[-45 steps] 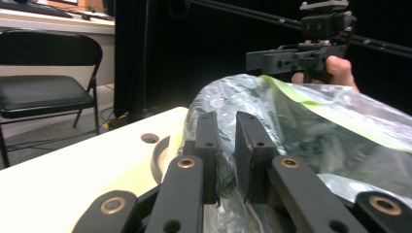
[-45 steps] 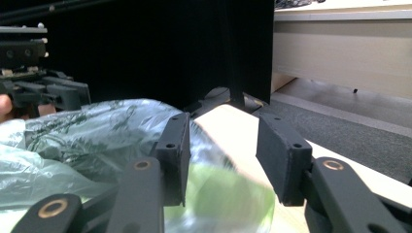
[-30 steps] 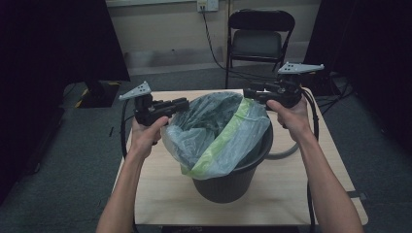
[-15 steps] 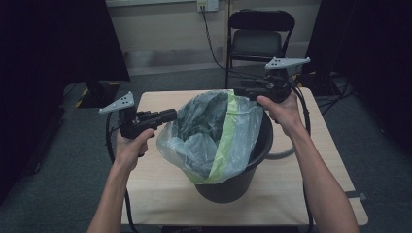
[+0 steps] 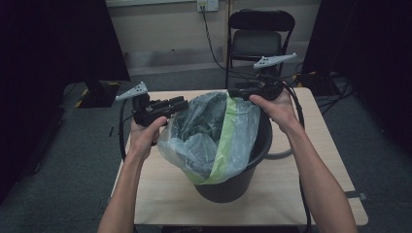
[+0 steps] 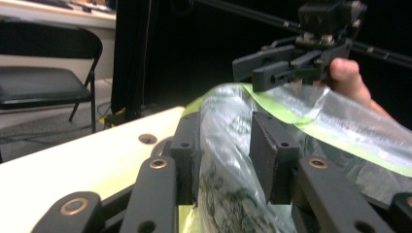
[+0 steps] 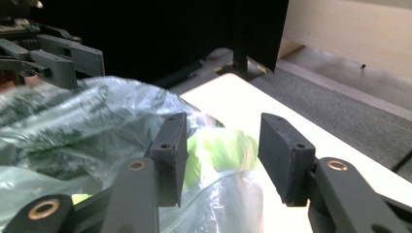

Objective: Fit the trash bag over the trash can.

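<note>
The bag [image 5: 214,136] sits in the bucket [image 5: 252,165] at the middle of the table [image 5: 311,189], its clear plastic pulled up and out over the rim, with a green band [image 5: 228,141] running down its near side. I see the bag's left edge stretched leftward past the bucket rim, and its far right edge lifted above the rim.

My left gripper [image 6: 223,155] has a fold of the bag between its jaws; the plastic fills the gap and both pads [image 6: 187,155] press on it, so I read it as clamped on the bag. In the high view it hangs just left of the bucket, over bare table.

My right gripper [image 7: 218,155] stands with its jaws fairly wide; the green edge lies in the gap, and the pads [image 7: 170,150] do not pinch it. In the high view it hovers at the bucket's far right rim.

Open table lies to the near left, near right and far left of the bucket. A chair [image 5: 260,43] stands beyond the far edge
</note>
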A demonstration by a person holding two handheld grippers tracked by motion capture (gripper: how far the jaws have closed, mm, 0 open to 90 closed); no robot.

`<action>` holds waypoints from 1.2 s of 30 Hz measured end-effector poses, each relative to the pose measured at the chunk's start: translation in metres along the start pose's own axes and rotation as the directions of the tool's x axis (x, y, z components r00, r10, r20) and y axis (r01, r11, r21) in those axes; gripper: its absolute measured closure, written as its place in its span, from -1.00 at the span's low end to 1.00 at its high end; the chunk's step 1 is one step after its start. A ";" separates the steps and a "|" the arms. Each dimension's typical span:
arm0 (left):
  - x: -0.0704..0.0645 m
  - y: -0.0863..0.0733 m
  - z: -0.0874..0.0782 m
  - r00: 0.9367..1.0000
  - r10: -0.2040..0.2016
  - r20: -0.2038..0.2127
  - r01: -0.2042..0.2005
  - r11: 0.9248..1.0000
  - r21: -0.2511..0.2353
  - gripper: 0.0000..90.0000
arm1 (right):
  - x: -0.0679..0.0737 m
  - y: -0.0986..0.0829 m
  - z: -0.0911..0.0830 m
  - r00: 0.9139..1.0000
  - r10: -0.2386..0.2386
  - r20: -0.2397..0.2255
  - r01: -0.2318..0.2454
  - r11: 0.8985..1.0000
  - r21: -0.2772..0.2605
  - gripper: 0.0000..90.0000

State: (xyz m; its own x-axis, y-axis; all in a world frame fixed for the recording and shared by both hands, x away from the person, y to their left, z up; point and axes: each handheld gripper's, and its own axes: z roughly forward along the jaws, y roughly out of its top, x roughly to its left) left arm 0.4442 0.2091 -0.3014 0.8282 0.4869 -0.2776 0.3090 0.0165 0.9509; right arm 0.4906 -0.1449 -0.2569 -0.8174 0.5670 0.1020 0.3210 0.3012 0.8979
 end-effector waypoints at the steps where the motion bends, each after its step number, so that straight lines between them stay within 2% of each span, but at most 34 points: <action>1: -0.001 -0.002 0.000 1.000 0.005 -0.001 -0.005 1.000 0.006 0.47 | 0.000 0.000 0.001 1.000 -0.002 0.003 0.002 1.000 0.010 0.25; 3: -0.003 -0.005 -0.002 1.000 0.003 -0.015 -0.003 1.000 -0.002 0.45 | 0.001 -0.001 0.001 1.000 -0.015 0.018 0.015 1.000 0.003 0.44; 4: -0.005 -0.007 -0.005 1.000 -0.003 -0.018 0.003 1.000 -0.014 0.46 | 0.002 -0.002 0.001 1.000 -0.021 0.018 0.021 1.000 0.002 0.46; 6: -0.008 -0.010 -0.009 1.000 0.003 -0.025 -0.004 1.000 -0.029 0.46 | 0.002 -0.002 -0.001 0.999 -0.025 0.034 0.026 0.999 -0.022 0.71; 10: -0.009 -0.010 -0.015 1.000 0.002 -0.012 -0.002 1.000 -0.023 0.46 | 0.000 -0.005 -0.001 1.000 -0.013 0.018 0.014 0.999 -0.038 0.97; 11: -0.010 -0.010 -0.015 1.000 0.007 -0.016 -0.008 1.000 -0.019 0.46 | 0.000 -0.007 -0.001 1.000 -0.004 0.013 0.005 0.999 -0.045 0.97; 13: -0.009 -0.008 -0.015 1.000 0.010 -0.017 -0.010 1.000 -0.008 0.46 | -0.001 -0.007 -0.003 1.000 -0.004 0.008 0.004 0.998 -0.057 0.80; 15: -0.009 -0.006 -0.011 1.000 0.013 -0.027 -0.013 1.000 -0.002 0.48 | -0.001 -0.006 -0.004 1.000 -0.003 -0.028 0.001 0.997 -0.074 0.63; 17: -0.007 -0.005 -0.005 0.999 0.013 -0.033 -0.013 1.000 0.008 0.46 | -0.001 -0.003 -0.001 1.000 -0.003 -0.029 0.002 0.999 -0.038 0.48; 18: -0.007 -0.004 -0.003 0.999 0.019 -0.037 -0.018 1.000 0.011 0.46 | -0.001 -0.002 0.000 0.999 -0.010 -0.033 0.010 1.000 -0.013 0.48; 19: -0.006 -0.003 -0.001 0.999 0.022 -0.039 -0.021 1.000 0.017 0.46 | -0.001 -0.002 0.002 0.999 -0.019 -0.034 0.020 1.000 0.013 0.48; 21: -0.006 -0.003 0.000 0.999 0.020 -0.039 -0.020 1.000 0.016 0.46 | 0.001 -0.002 0.003 0.999 -0.035 -0.007 0.036 0.999 0.028 0.62; 23: -0.006 -0.003 -0.001 0.999 0.020 -0.035 -0.019 1.000 0.017 0.46 | 0.001 -0.002 0.005 0.999 -0.041 -0.019 0.042 0.998 0.046 0.71; 28: -0.008 -0.004 -0.007 0.999 0.024 -0.031 -0.024 1.000 0.011 0.47 | 0.000 -0.007 0.000 0.999 -0.013 -0.032 0.013 1.000 -0.020 0.80; 32: -0.009 -0.007 -0.011 1.000 0.015 -0.024 -0.015 1.000 -0.006 0.46 | -0.001 -0.010 -0.003 1.000 0.004 -0.029 -0.005 0.999 -0.047 0.84; 33: -0.009 -0.008 -0.012 1.000 0.012 -0.024 -0.012 1.000 -0.011 0.46 | -0.002 -0.011 -0.005 1.000 0.006 -0.028 -0.008 0.998 -0.057 0.93; 36: -0.010 -0.010 -0.014 1.000 0.009 -0.024 -0.009 1.000 -0.019 0.45 | -0.005 -0.013 -0.011 1.000 0.022 -0.001 -0.022 0.996 -0.090 1.00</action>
State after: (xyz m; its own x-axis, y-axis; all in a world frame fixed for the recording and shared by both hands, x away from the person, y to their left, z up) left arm 0.4260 0.2162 -0.3058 0.8195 0.5079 -0.2656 0.2922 0.0284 0.9559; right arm 0.4856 -0.1599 -0.2644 -0.8106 0.5726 0.1227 0.2950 0.2183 0.9302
